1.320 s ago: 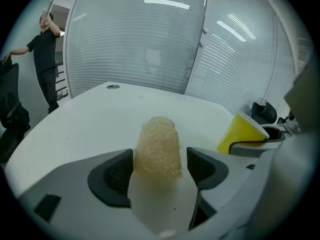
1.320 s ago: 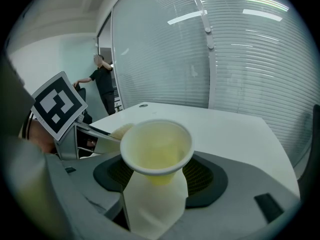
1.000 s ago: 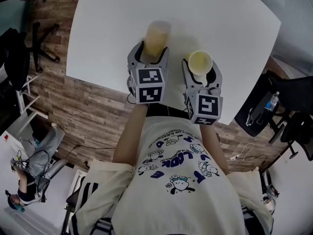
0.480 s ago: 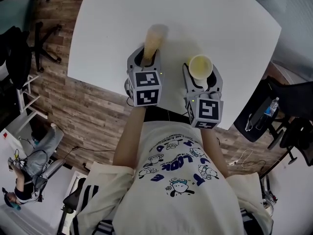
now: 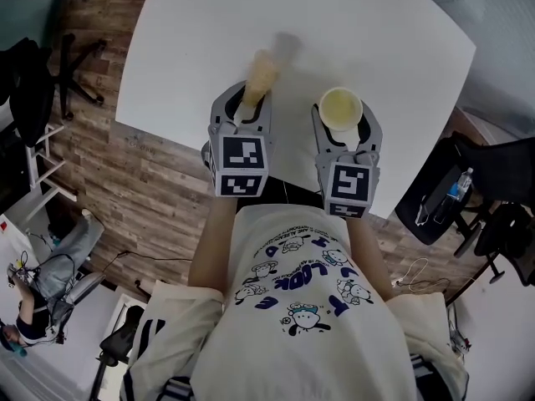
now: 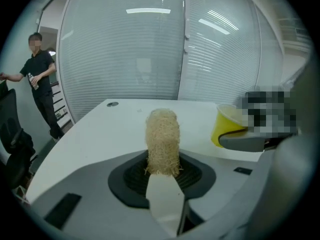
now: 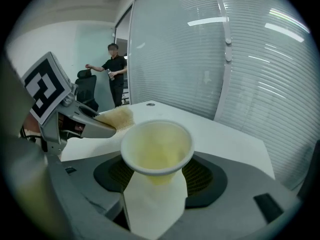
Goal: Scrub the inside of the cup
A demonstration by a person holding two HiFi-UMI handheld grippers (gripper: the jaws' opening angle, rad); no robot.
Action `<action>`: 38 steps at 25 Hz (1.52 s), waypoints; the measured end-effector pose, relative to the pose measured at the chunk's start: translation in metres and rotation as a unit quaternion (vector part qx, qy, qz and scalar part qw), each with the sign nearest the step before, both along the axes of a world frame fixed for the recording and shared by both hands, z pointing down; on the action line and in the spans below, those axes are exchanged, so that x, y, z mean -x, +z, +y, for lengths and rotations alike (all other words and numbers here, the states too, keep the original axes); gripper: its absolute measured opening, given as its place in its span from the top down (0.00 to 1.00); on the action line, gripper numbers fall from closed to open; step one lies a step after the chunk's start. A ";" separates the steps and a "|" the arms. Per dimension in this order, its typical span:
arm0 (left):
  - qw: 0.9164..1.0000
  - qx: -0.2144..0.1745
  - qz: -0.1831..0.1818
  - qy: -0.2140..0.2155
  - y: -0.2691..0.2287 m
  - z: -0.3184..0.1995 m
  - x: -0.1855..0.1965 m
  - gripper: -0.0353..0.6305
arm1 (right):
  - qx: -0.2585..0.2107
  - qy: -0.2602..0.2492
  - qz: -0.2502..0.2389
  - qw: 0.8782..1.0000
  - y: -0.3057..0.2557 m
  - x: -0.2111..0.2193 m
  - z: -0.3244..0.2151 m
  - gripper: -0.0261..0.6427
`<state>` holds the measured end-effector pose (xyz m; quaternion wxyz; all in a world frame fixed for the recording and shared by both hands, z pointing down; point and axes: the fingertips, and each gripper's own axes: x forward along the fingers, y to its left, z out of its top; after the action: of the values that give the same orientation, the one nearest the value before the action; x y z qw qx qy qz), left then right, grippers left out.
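Note:
A tan loofah scrubber (image 5: 262, 75) sticks out forward from my left gripper (image 5: 244, 107), which has just been closing and is now shut on its lower end. In the left gripper view the loofah (image 6: 162, 141) stands between the pads, above the white table (image 6: 100, 129). My right gripper (image 5: 343, 132) is shut on a yellow paper cup (image 5: 341, 109), mouth up and empty. The cup (image 7: 157, 149) fills the middle of the right gripper view, and the loofah (image 7: 117, 118) lies just to its left. The two grippers are side by side, a little apart.
The white table (image 5: 376, 32) ends just below the grippers at its near edge. Black chairs stand at the left (image 5: 67, 73) and right (image 5: 460, 182). A person (image 6: 37, 79) stands by the glass wall with blinds beyond the table's far side.
My left gripper's jaws went from wide around the upright loofah to shut on it, then lifted it off the table and drew back a little. The right gripper and cup barely moved.

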<state>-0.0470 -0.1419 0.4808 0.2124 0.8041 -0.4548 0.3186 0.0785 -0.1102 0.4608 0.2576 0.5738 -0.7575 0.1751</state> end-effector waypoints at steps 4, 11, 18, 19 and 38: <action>0.999 -0.024 0.015 0.026 -0.031 0.007 -0.009 0.74 | -0.007 -0.019 0.012 1.000 -0.012 0.005 -0.001 0.53; 0.994 -0.065 0.009 0.089 -0.073 0.027 -0.026 0.74 | -0.003 -0.067 0.049 0.997 -0.023 0.015 -0.001 0.53; 0.990 -0.086 -0.022 0.106 -0.083 0.043 -0.022 0.74 | -0.022 -0.100 0.064 0.993 -0.039 0.029 -0.006 0.53; 0.991 -0.088 -0.021 0.104 -0.084 0.043 -0.022 0.74 | -0.020 -0.101 0.061 0.993 -0.039 0.031 -0.006 0.53; 0.985 -0.111 -0.047 0.122 -0.095 0.048 -0.017 0.74 | -0.061 -0.161 0.109 0.979 -0.066 0.051 -0.001 0.53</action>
<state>-0.0299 -0.0941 0.3861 0.0601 0.8565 -0.3949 0.3269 0.0271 -0.1108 0.3946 0.3278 0.4743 -0.8168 0.0215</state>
